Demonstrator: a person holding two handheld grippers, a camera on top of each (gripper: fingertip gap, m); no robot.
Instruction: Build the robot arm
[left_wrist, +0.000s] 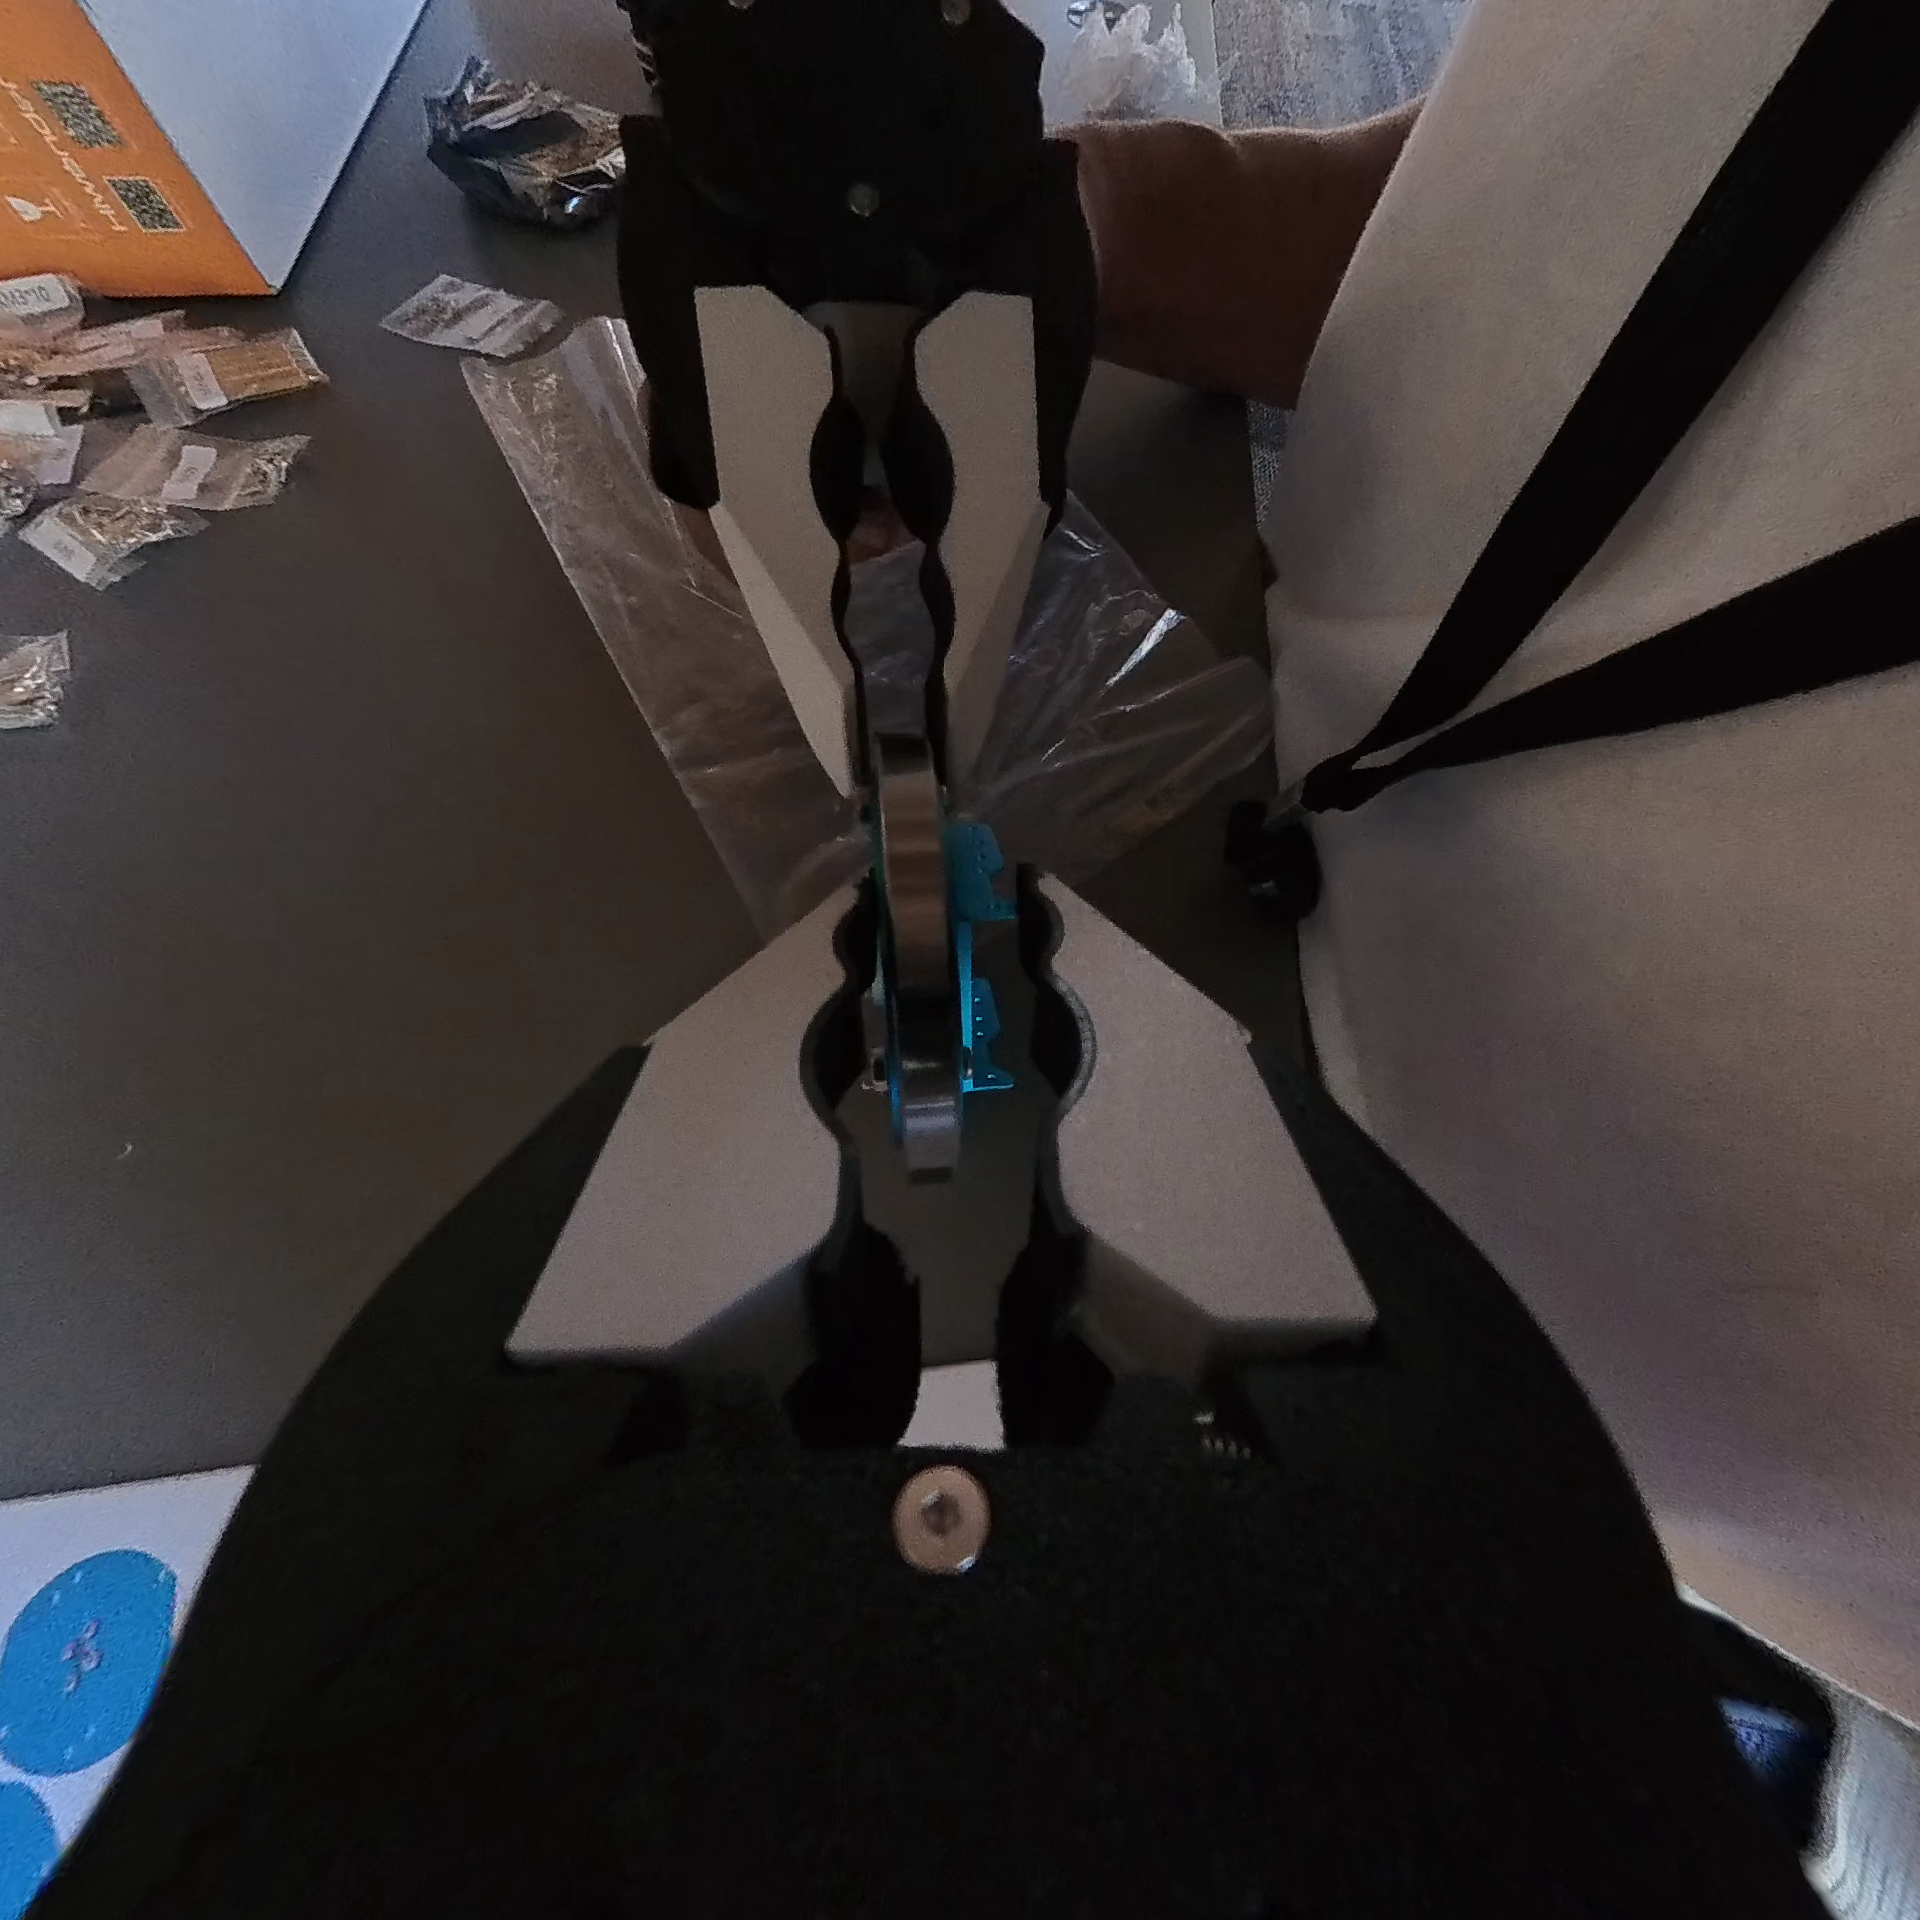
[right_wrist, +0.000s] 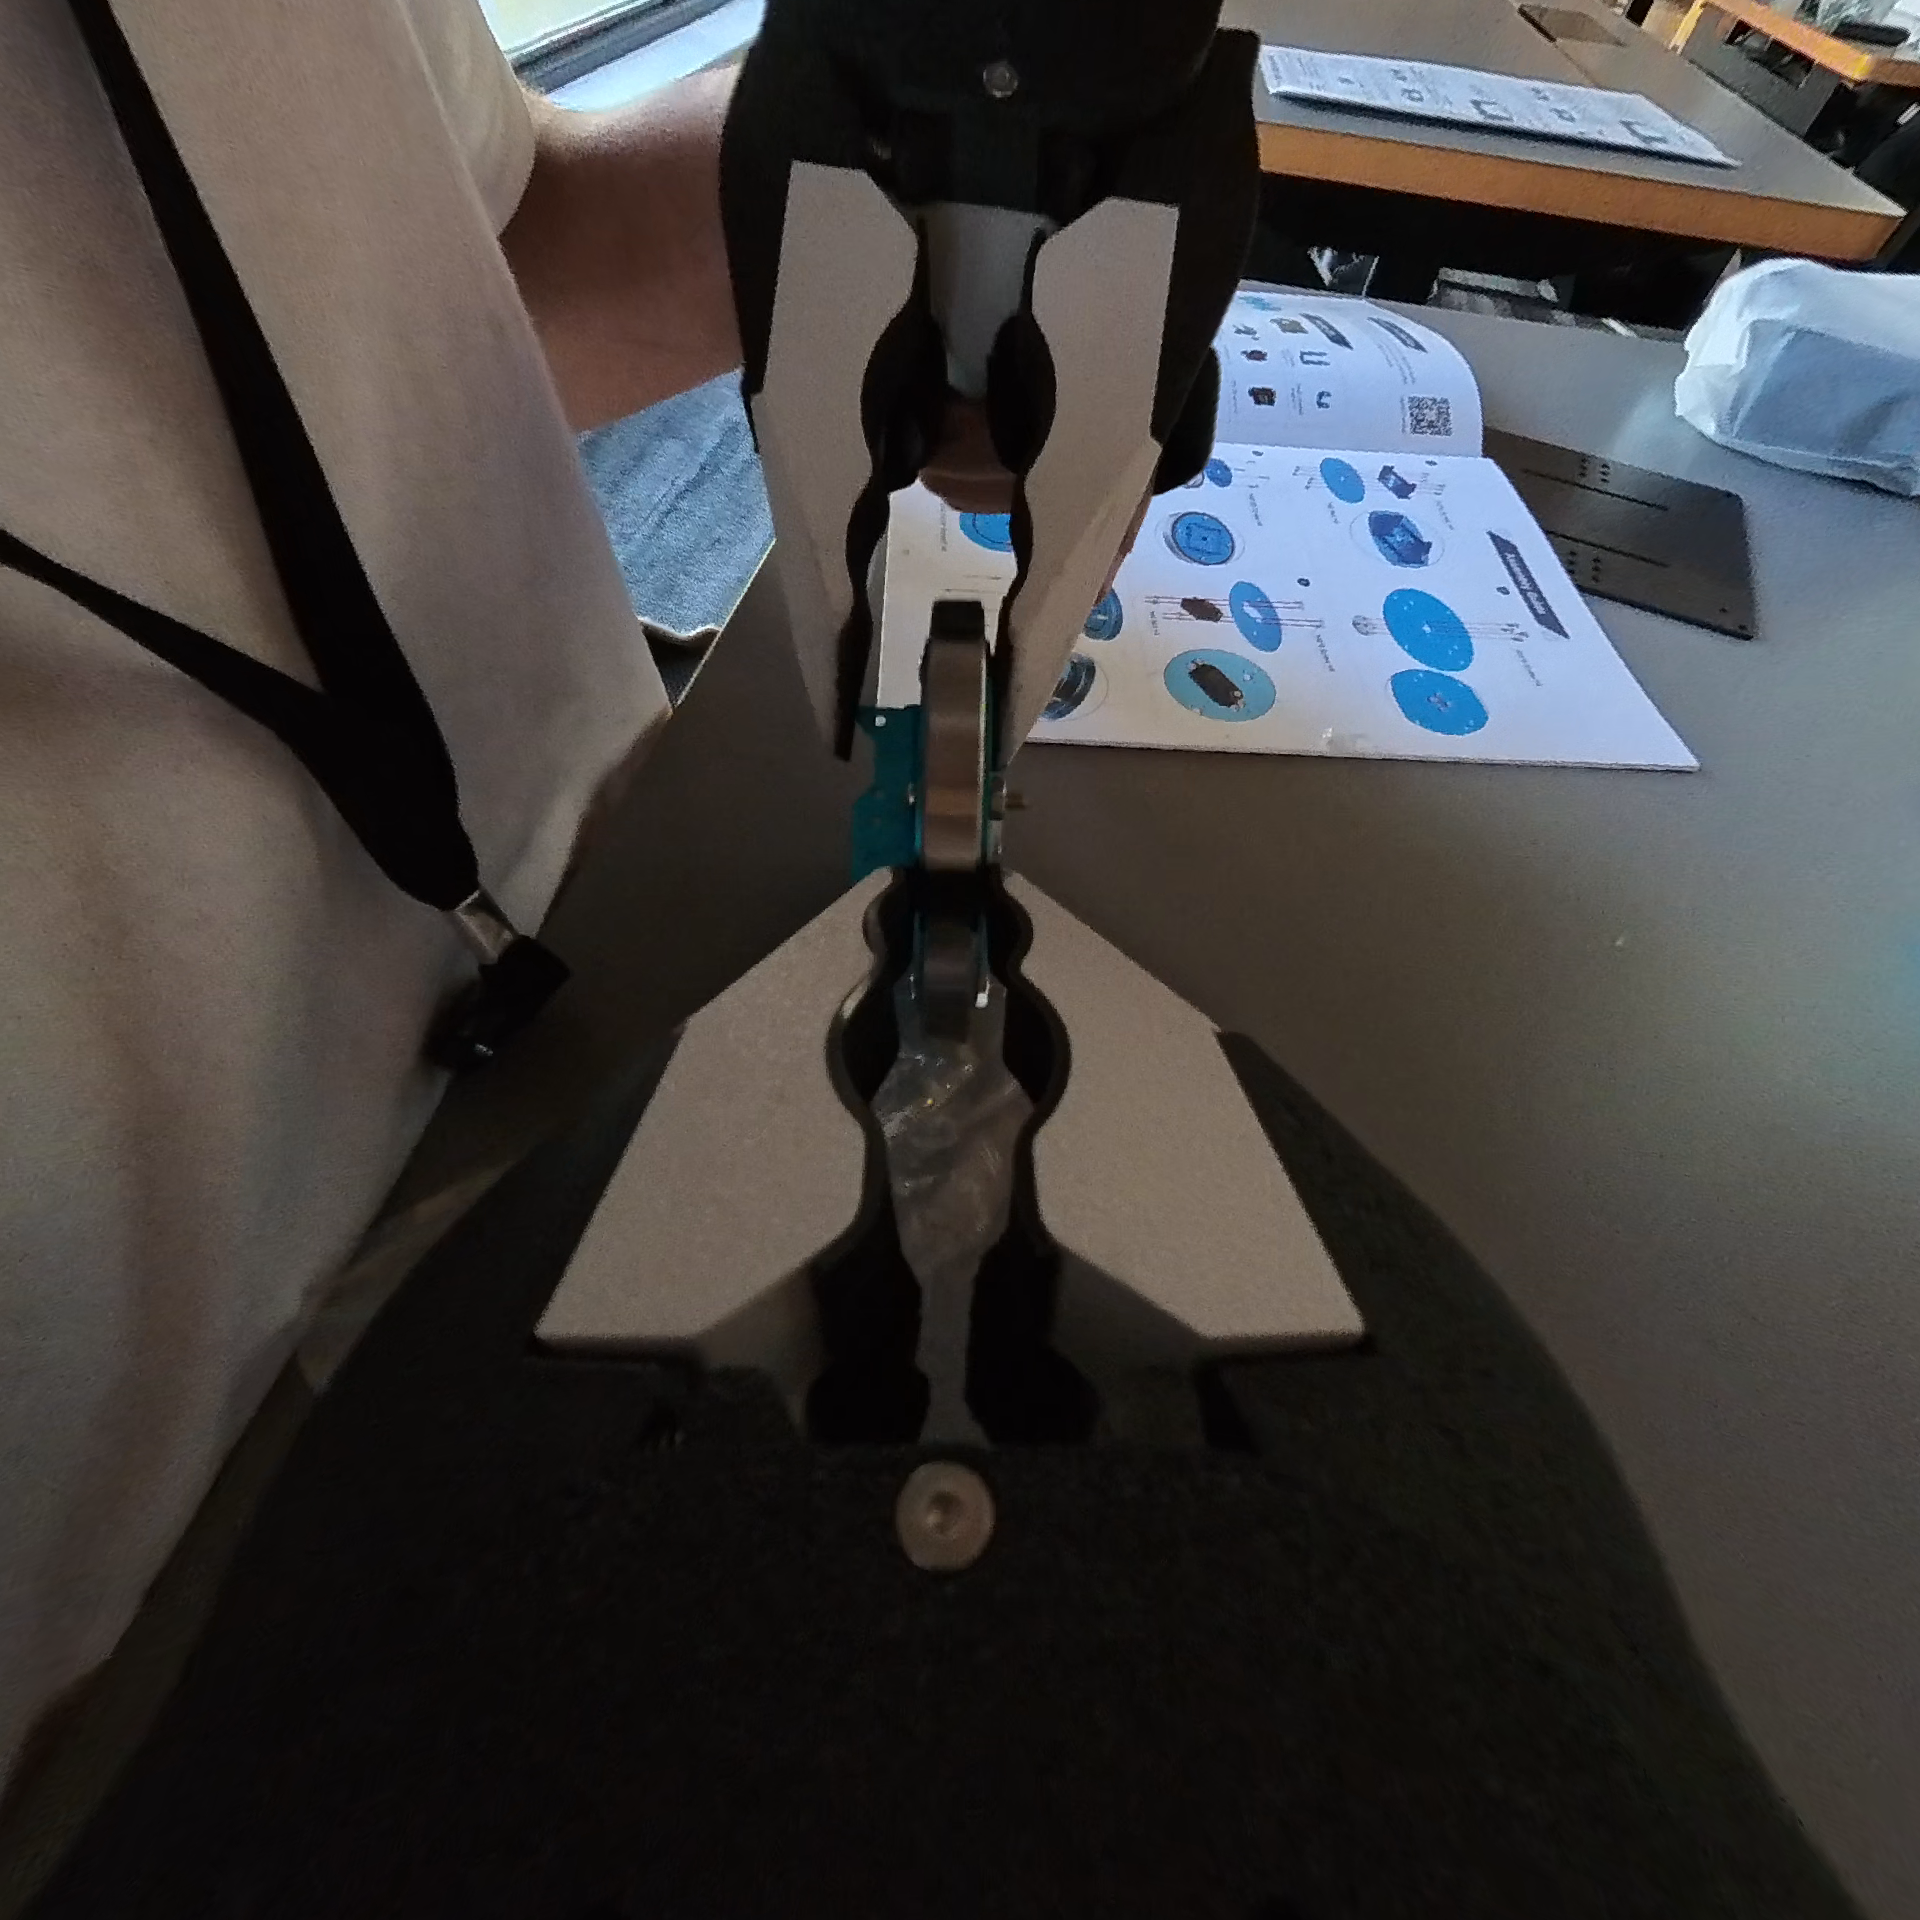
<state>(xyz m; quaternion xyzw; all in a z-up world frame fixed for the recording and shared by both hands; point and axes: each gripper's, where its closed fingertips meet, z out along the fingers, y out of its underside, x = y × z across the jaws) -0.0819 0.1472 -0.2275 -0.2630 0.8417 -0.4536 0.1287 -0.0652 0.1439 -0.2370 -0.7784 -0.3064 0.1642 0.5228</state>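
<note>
The left claw (left_wrist: 940, 894) faces the right claw (left_wrist: 894, 769) tip to tip, and between them sits a grey metal wheel (left_wrist: 920, 831) seen edge-on, with a blue anodised bracket (left_wrist: 977, 935) fixed to its side. In the left wrist view the near fingers stand a little apart around the wheel's lower rim; whether they actually press it cannot be told. The right claw, at 12 o'clock there, is pinched on the wheel's far rim.

In the right wrist view the right claw (right_wrist: 951, 883) closes narrowly on the same wheel (right_wrist: 953, 769), with the bracket (right_wrist: 883, 800) at 9 o'clock of it, and the left claw (right_wrist: 925, 727) comes down from 12 o'clock onto the far edge.

The assembly is held above a dark grey surface (right_wrist: 1455, 987). An open instruction booklet (right_wrist: 1351, 623) with blue disc drawings lies at 1 o'clock. In the left view small bags of hardware (left_wrist: 135, 447) lie at 10 o'clock, and a clear plastic bag (left_wrist: 665, 623) lies beneath the claws. A person's pale shirt (left_wrist: 1610, 831) with a black lanyard (left_wrist: 1662, 364) fills the 3 o'clock side.
</note>
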